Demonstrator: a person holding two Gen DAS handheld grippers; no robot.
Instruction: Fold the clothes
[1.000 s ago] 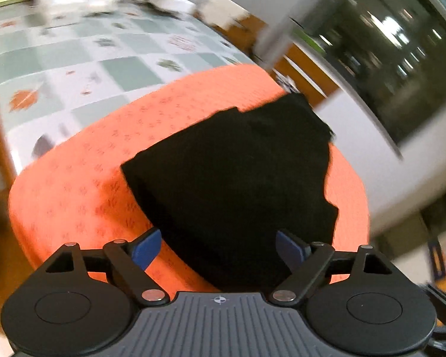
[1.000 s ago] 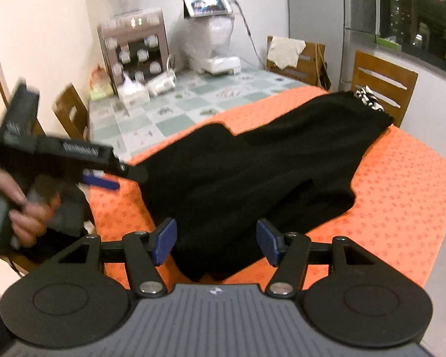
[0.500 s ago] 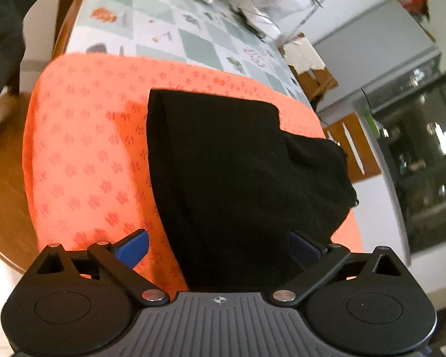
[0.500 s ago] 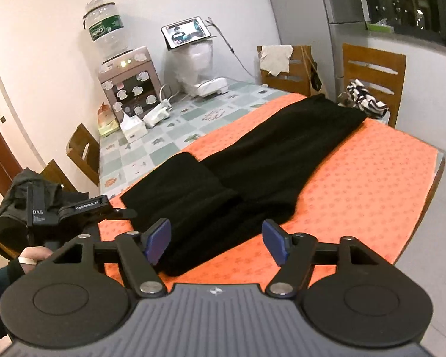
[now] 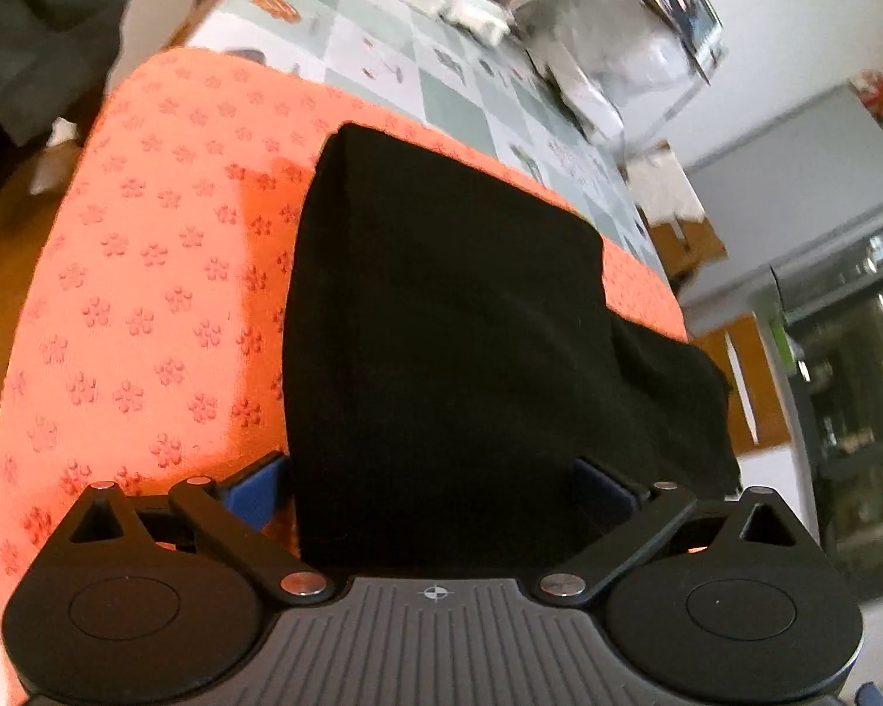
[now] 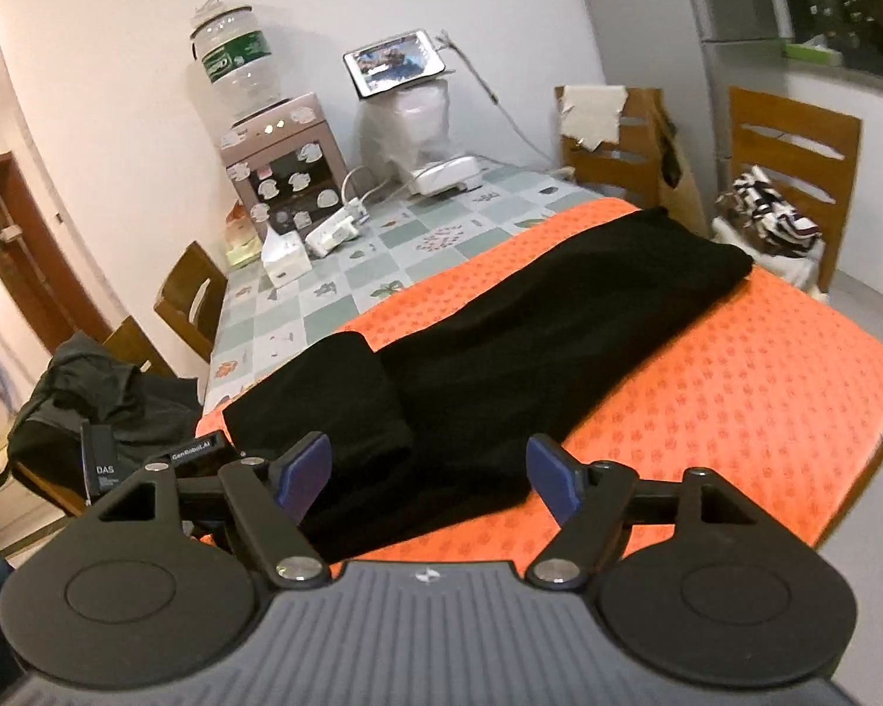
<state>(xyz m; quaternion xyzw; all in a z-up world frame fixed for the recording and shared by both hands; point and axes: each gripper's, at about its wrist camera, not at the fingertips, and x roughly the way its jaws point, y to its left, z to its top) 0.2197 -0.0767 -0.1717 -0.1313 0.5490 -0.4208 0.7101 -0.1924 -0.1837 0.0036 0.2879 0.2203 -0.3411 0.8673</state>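
Observation:
A black garment (image 6: 500,341) lies lengthwise on the orange mat (image 6: 736,365), with its near end folded back into a thick flap (image 6: 335,394). In the left wrist view the same garment (image 5: 441,323) fills the middle. My left gripper (image 5: 432,491) is open wide and low over the near edge; the cloth lies between the blue fingertips (image 5: 256,494), which do not press on it. My right gripper (image 6: 428,478) hangs open above the garment's near side with nothing gripped. The left tool's black housing (image 6: 188,456) shows just left of it.
Beyond the mat the checked tablecloth (image 6: 382,247) carries a tissue box (image 6: 285,259), a power strip (image 6: 338,223), a water dispenser (image 6: 276,159) and a tablet (image 6: 397,62). A dark jacket (image 6: 100,400) hangs on a chair at the left. A patterned cloth (image 6: 765,217) lies on a chair at the right.
My left gripper has rolled, sunk toward the garment's near end and opened wider. My right gripper has drawn back from the cloth, rising a little, and its jaws have widened too.

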